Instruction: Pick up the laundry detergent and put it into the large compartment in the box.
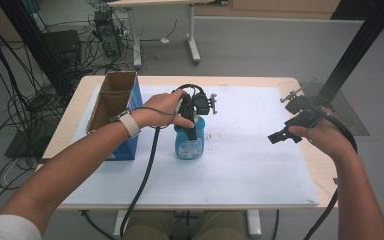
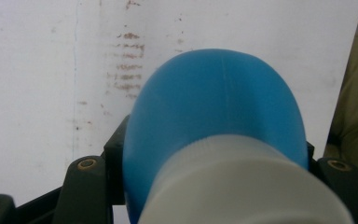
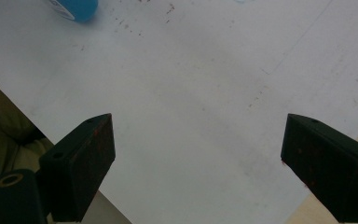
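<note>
Blue bottle [image 2: 214,116] clamped upright in left hand-held gripper [image 1: 192,120]

I read this as a lab: tangled cables [image 1: 10,107] on grey floor, black rig frame [image 1: 352,47], white-topped bench table [image 1: 260,165], bare desk legs [image 1: 192,35] behind.

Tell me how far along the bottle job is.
Done: the left gripper is at the upright blue bottle, jaws on either side of it. In hand: the bottle, standing on the white board. Left: probably lifting it toward the open cardboard box. The right gripper hangs open, idle.
</note>
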`<action>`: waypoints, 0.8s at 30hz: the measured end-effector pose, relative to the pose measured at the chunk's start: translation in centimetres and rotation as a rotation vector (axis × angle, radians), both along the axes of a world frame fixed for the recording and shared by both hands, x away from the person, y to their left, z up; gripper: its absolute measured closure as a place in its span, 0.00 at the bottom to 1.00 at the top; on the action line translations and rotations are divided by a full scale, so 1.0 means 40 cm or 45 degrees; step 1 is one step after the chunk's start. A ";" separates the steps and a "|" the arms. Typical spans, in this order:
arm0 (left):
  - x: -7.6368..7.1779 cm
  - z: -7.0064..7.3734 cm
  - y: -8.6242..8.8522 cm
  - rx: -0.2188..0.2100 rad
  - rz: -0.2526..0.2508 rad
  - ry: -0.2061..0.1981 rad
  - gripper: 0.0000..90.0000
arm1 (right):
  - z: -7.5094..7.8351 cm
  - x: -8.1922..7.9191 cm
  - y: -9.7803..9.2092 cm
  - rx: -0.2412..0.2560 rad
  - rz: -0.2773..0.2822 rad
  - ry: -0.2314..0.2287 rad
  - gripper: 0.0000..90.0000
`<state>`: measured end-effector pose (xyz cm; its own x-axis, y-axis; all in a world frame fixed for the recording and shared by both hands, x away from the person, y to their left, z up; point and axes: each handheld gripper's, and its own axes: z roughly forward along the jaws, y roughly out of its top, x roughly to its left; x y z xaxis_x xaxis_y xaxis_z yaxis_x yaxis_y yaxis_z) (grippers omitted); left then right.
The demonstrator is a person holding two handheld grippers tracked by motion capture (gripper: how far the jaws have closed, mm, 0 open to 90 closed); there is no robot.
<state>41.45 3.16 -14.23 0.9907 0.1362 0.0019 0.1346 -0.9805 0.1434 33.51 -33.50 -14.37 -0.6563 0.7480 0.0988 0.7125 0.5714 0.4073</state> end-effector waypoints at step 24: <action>-0.027 0.157 0.049 -0.005 0.218 -0.017 0.44 | 0.028 -0.010 0.033 -0.020 0.029 -0.032 0.11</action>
